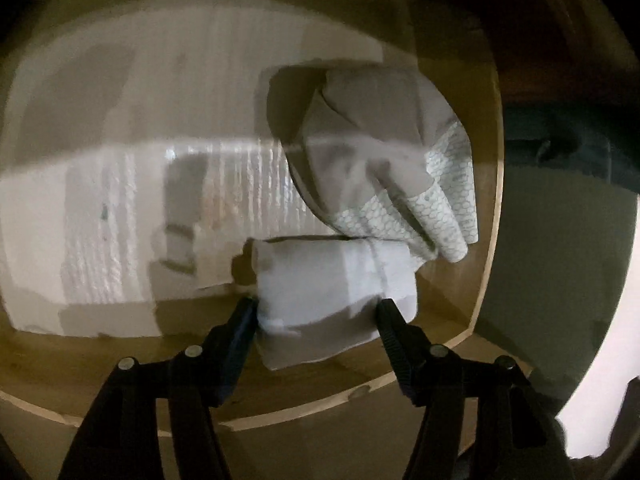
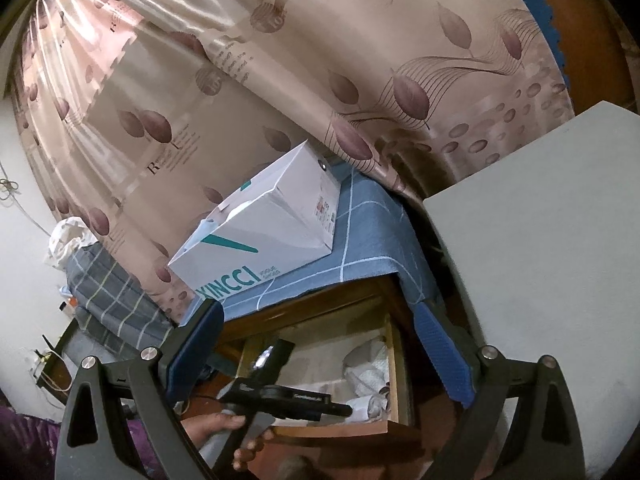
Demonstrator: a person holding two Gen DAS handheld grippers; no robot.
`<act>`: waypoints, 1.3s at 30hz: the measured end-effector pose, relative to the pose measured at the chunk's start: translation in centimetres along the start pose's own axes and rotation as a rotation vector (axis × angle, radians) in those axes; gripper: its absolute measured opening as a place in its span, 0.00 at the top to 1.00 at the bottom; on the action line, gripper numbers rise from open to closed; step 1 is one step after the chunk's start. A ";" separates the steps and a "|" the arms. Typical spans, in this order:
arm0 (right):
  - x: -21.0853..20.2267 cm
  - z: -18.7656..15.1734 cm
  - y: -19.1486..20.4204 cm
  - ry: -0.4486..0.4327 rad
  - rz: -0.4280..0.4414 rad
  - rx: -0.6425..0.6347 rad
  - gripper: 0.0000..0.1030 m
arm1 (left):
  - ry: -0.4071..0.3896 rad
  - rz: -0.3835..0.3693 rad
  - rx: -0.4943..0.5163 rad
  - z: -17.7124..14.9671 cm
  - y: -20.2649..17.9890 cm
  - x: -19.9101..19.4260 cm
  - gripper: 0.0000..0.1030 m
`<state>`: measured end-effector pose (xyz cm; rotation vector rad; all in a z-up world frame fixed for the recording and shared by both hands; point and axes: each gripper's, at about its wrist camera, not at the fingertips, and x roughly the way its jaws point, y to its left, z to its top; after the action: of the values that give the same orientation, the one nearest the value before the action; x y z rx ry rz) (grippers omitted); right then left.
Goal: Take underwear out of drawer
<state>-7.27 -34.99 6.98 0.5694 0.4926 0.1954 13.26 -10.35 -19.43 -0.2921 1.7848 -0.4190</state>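
A: What does the underwear look like?

B: There are two pieces in the drawer (image 1: 486,264). The nearer one is a folded white bundle (image 1: 336,304), rolled into a thick pad with a seam running across it. Behind it lies a grey pair (image 1: 372,152) with a white band printed in a green honeycomb pattern, and its band end hangs over the white bundle's far right part.

A: Any writing you can read?

B: Only in the right wrist view. A white box (image 2: 260,236) on the blue checked cloth (image 2: 360,240) above the drawer shows teal letters "XINCCI", though the first letter is partly cut off. The curtain (image 2: 280,60) behind it has a large "R" with small print too fine to read.

A: Where is the underwear relative to the claw?

B: The white bundle sits at the drawer's near right corner, right between the fingers of the left claw (image 1: 318,310). The left fingertip touches its left edge and the right fingertip rests on its right side. The jaws stand half spread around it; I cannot tell whether they are squeezing it.

A: And the other claw?

B: The right claw (image 2: 320,344) is spread wide with nothing in it, above the open drawer.
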 end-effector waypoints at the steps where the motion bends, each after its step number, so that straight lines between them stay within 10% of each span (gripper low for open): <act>1: 0.0 0.0 0.0 0.002 0.001 0.000 0.08 | 0.000 -0.003 -0.006 0.1 0.0 0.0 0.35; 21: 0.6 0.1 0.1 0.032 0.001 0.001 0.08 | 0.082 0.023 -0.037 3.5 -2.0 2.9 0.32; 28: 0.6 0.1 -0.1 0.035 -0.008 0.012 0.07 | -0.015 0.032 0.030 2.0 -2.9 0.8 0.59; 39: 2.5 -0.2 1.3 0.114 -0.110 -0.074 0.07 | -0.265 0.064 0.043 -1.3 1.0 -6.0 0.62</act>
<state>-5.29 -33.02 6.58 0.4588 0.6232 0.1414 13.50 -6.82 -14.26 -0.2476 1.5198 -0.3549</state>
